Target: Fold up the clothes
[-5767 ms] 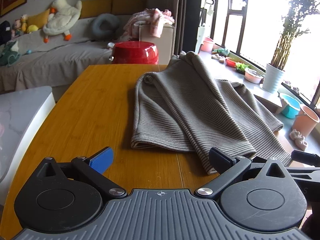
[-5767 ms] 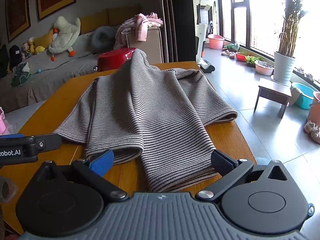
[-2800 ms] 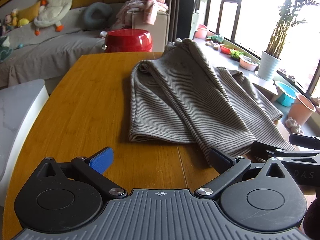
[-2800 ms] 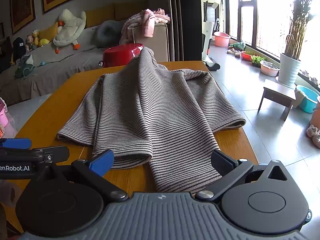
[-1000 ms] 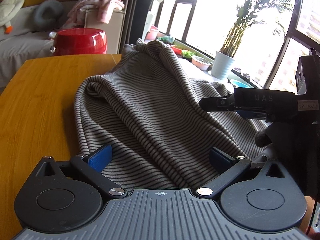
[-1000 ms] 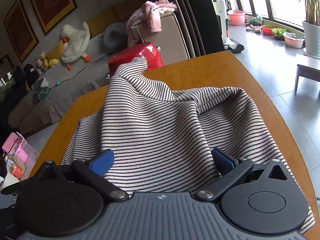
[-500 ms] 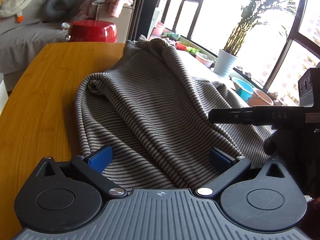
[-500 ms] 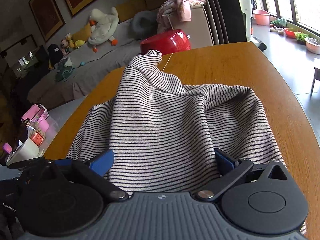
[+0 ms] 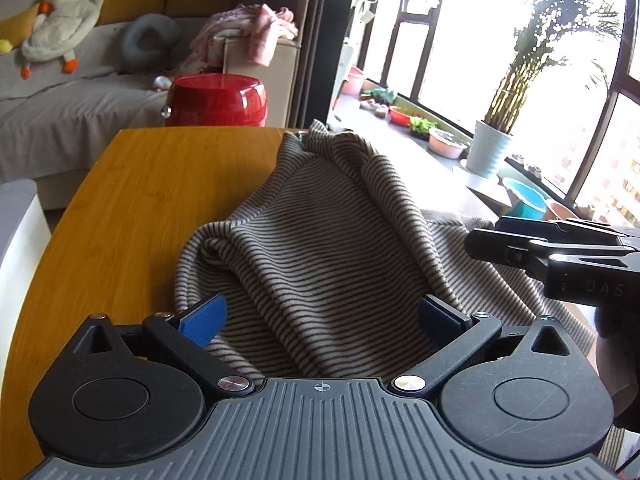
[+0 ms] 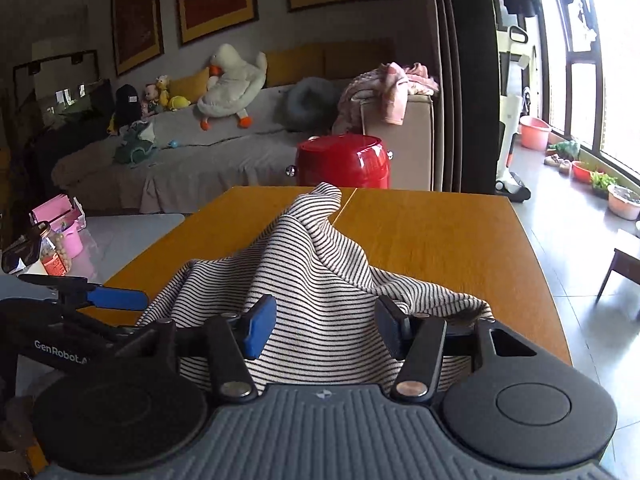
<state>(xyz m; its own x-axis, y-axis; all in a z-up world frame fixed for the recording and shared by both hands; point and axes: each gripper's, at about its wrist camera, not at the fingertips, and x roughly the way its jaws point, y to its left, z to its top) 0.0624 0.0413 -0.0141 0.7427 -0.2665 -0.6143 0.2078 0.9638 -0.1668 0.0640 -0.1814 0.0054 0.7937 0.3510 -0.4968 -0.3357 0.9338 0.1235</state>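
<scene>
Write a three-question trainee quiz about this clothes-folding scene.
1. True or false: the grey-and-black striped knit garment lies on the orange wooden table.
2. Whose fingers stand wider apart? A: left tool; B: right tool.
3. Fill in: the glossy round stool beyond the table's far edge is coloured ___.
Key: 1 true; 2 A; 3 red.

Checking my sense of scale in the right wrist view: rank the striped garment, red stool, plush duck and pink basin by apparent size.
1. striped garment, though nearness inflates it
2. red stool
3. plush duck
4. pink basin
</scene>
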